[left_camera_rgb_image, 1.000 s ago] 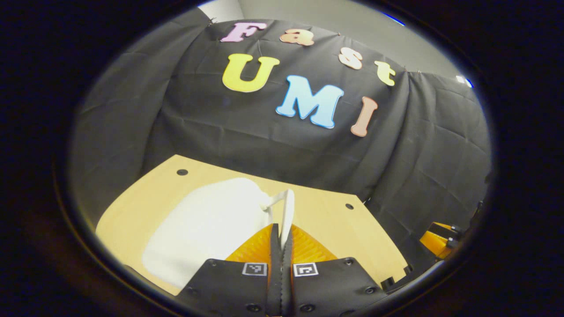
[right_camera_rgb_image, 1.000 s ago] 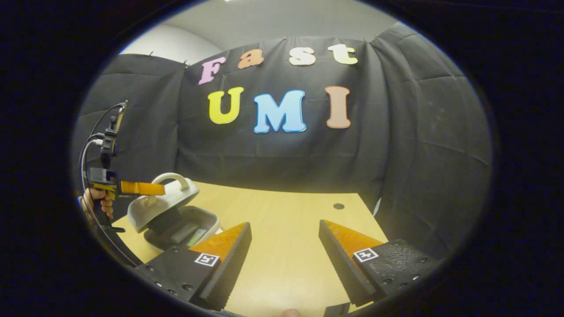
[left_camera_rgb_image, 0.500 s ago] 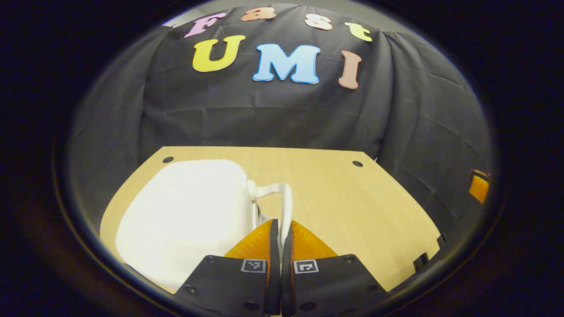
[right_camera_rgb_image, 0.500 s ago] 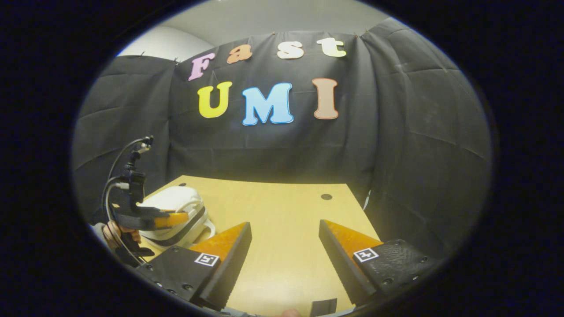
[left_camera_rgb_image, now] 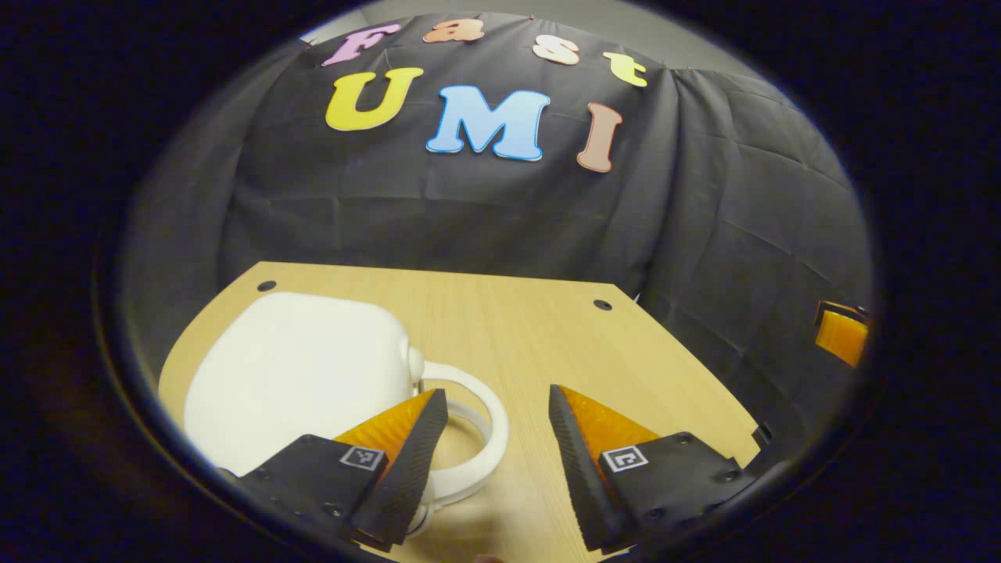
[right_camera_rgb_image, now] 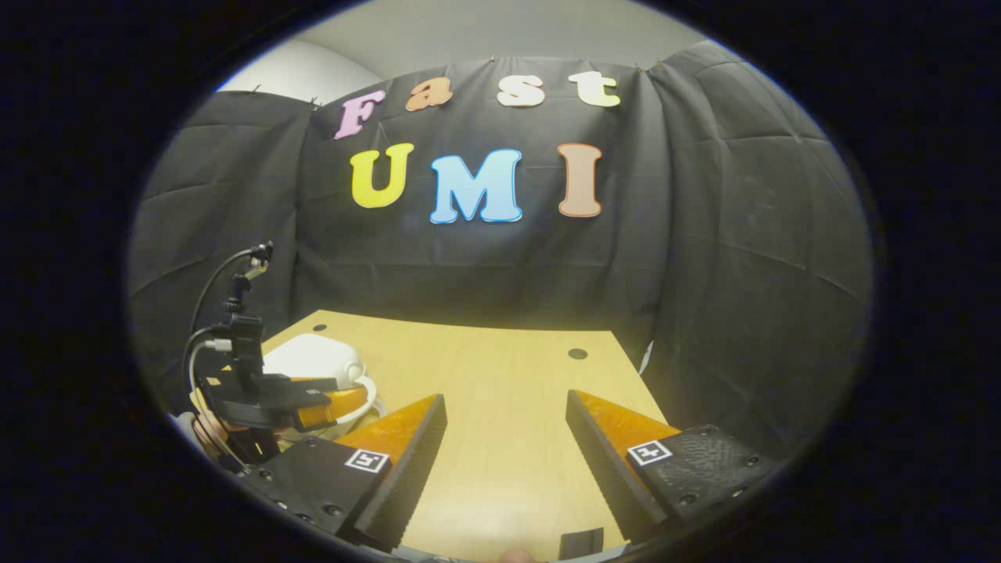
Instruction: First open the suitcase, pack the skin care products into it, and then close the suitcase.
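The smooth, rounded white suitcase (left_camera_rgb_image: 301, 375) lies shut on the wood-grain table (left_camera_rgb_image: 626, 367), its looped handle (left_camera_rgb_image: 477, 438) under the left gripper's (left_camera_rgb_image: 493, 407) wide-spread ridged fingers; the right gripper (right_camera_rgb_image: 504, 414) gapes over bare tabletop.

A plain white suitcase (left_camera_rgb_image: 301, 375) is seen on a light wood-grain table (left_camera_rgb_image: 532, 328), backed by black cloth (left_camera_rgb_image: 469, 211).

Demo booth, black cloth wall (right_camera_rgb_image: 485, 266), wood table (right_camera_rgb_image: 500, 407)

Each hand-held gripper (left_camera_rgb_image: 493, 399) has black screw-studded housings bearing square markers.
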`<state>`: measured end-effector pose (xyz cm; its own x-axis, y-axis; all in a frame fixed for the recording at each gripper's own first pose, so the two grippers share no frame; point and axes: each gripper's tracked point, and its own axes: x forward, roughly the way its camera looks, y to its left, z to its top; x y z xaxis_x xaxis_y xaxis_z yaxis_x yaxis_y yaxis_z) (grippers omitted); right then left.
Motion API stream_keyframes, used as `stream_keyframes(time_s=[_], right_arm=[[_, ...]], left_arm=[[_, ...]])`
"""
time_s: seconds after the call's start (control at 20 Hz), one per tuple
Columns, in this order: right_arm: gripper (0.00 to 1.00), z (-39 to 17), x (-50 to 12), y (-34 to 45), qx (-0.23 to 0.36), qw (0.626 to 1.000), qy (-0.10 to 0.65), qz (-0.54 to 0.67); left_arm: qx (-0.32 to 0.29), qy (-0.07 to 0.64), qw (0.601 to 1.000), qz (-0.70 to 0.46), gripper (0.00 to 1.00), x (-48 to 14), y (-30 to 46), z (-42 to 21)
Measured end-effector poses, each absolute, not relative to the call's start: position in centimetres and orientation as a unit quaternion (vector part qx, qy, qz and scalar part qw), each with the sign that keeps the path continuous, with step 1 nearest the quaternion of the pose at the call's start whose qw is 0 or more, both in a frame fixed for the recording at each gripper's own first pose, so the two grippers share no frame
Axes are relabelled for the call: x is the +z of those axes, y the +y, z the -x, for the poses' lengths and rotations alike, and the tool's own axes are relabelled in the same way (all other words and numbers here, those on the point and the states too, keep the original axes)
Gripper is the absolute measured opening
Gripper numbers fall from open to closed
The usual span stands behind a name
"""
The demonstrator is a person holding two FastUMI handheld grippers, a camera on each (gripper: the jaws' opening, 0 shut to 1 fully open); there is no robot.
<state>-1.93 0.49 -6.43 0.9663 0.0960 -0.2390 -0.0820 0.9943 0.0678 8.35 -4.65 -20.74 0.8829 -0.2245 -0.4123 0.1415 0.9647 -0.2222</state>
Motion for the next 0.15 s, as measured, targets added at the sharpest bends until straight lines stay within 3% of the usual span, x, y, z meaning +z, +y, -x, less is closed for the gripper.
stream_keyframes(time_s=[0.15], right_arm=[[0.94,2.0,-5.1,1.1,0.036,0.994,0.101,-0.027]], left_arm=[[-0.083,0.155,0.980,0.094,0.88,-14.2,-2.9,-8.3]])
